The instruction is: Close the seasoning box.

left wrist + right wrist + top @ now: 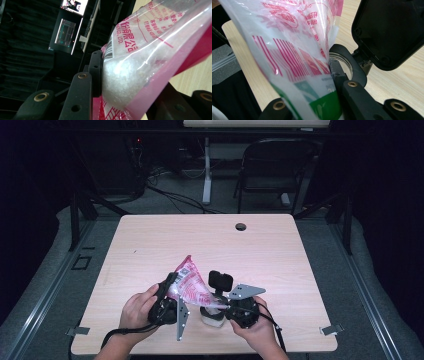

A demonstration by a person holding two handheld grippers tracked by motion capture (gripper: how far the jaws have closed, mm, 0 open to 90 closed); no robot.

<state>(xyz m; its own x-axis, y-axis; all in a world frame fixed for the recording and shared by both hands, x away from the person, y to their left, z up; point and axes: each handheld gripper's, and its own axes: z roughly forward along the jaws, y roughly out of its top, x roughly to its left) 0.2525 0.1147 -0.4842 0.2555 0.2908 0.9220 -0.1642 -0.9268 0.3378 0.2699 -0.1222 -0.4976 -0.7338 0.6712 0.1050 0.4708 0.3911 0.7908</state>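
Right now the person's two hands sit close together at the near edge of the table, each working a gripper, and both have hold of one pink-and-clear plastic bag of white crystals, sugar or salt by the look of it. The left gripper has its fingers closed on the fat, filled end, the granules bulging against the black pad in the left gripper view. The right gripper is clamped on the bag's lower corner, where the film is thin and printed with green and red stripes in the right gripper view. So the bag hangs tilted between the two sets of fingers, its high end up and away on the left, its low corner down beside the right fingers. Just beyond those right fingers stands a small jar with a black flip lid thrown open, its mouth right under that corner. I'd judge this to be a pour into the jar. To do it well, keep the low corner squarely over the mouth, raise the left end slowly so the crystals slide instead of dumping, and hold the right grip firm. Farther back the table is bare wood with a cable hole.
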